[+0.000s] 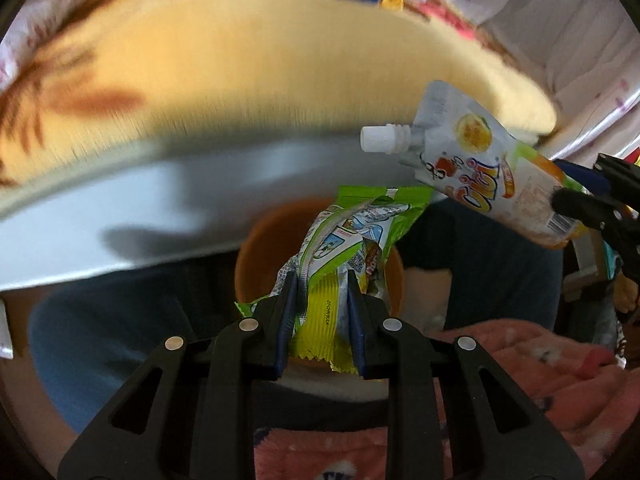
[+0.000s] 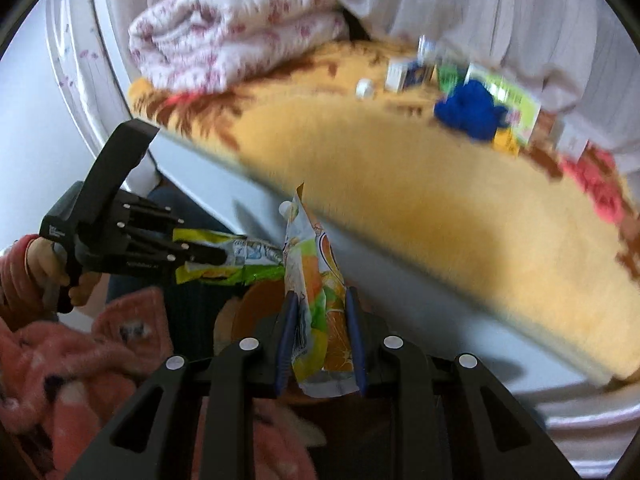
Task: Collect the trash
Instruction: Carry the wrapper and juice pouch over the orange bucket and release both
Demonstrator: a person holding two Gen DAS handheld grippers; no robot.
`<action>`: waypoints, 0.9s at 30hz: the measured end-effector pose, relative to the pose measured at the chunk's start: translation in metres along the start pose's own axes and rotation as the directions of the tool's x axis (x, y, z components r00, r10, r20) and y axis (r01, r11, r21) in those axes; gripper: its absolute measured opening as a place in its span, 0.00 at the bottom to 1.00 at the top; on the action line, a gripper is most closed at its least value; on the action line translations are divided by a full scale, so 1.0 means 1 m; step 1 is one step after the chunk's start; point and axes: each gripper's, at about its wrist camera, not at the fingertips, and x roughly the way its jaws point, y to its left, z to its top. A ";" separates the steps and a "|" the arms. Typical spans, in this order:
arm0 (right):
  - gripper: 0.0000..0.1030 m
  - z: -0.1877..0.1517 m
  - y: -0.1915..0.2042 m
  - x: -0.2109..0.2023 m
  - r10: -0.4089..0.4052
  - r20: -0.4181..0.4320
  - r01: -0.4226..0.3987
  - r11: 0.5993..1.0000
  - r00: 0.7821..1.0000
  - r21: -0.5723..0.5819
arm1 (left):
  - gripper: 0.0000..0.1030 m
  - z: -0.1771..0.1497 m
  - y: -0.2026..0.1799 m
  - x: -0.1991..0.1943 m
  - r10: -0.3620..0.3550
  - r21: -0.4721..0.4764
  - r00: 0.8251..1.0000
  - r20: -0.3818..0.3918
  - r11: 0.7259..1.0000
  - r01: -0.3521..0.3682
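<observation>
Left claw (image 1: 322, 296) clamped on green wrapper (image 1: 352, 236) — right claw (image 2: 318, 312) clamped on juice pouch (image 2: 316, 276).

My view: bed (image 2: 440, 208) fills background, covered by yellow-orange blanket (image 1: 248, 72) with brown leaf pattern. White bed frame edge (image 1: 120, 208) below blanket, shadowed. Folded white-pink floral quilt (image 2: 232, 32) rests on blanket near pale wall (image 2: 24, 140). White pleated curtain (image 2: 480, 12) behind bed. Soft daylight. Both views motion-blurred.
</observation>
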 end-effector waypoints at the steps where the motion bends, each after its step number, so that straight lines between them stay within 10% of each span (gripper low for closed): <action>1: 0.23 -0.004 0.001 0.005 0.004 -0.019 -0.004 1.000 1.000 0.000 | 0.22 -0.002 0.001 0.005 -0.001 -0.004 1.000 -0.016 1.000 0.001; 21: 0.26 -0.040 -0.021 0.152 0.041 -0.315 -0.003 0.993 0.948 0.120 | 0.24 -0.003 0.027 0.131 0.075 -0.094 0.927 -0.366 0.989 -0.117; 27: 0.58 -0.039 -0.026 0.161 0.062 -0.311 -0.005 0.984 0.948 0.179 | 0.70 0.001 0.032 0.136 0.068 -0.138 0.919 -0.388 0.982 -0.131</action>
